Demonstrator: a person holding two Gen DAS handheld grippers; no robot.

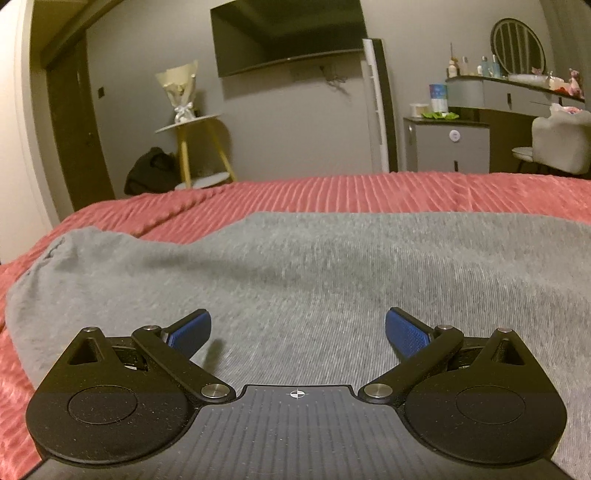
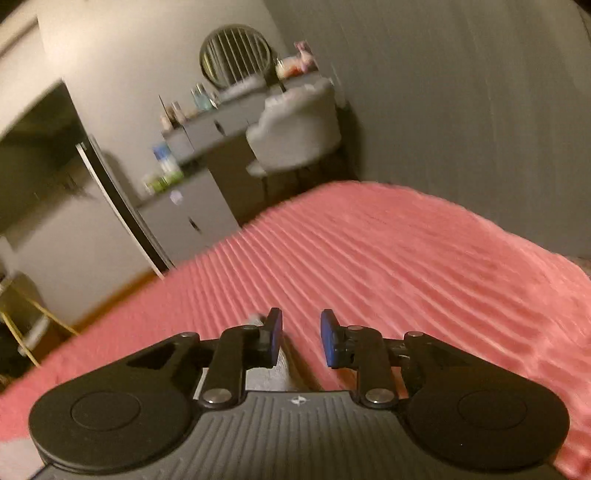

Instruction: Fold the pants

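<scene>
On my left wrist camera, the far left shows a yellow-legged side table (image 1: 192,127) carrying a wrapped bouquet (image 1: 180,92), with a dark television (image 1: 288,33) on the wall beside it. Below, the grey pants (image 1: 314,273) lie spread flat across the pink ribbed bedspread (image 1: 332,194), filling most of the view. My left gripper (image 1: 297,332) sits low over that grey cloth with its blue pads (image 1: 404,334) spread wide and nothing between them. Further right stands a dresser (image 1: 517,90) with a round mirror (image 1: 517,46) and a pale chair (image 1: 561,142).

On my right wrist camera, the picture is tilted and blurred. My right gripper (image 2: 301,338) hangs over the pink bedspread (image 2: 406,258), jaws narrowly parted, empty. A small bit of grey cloth (image 2: 271,374) shows just under its left finger; I cannot tell whether it touches
</scene>
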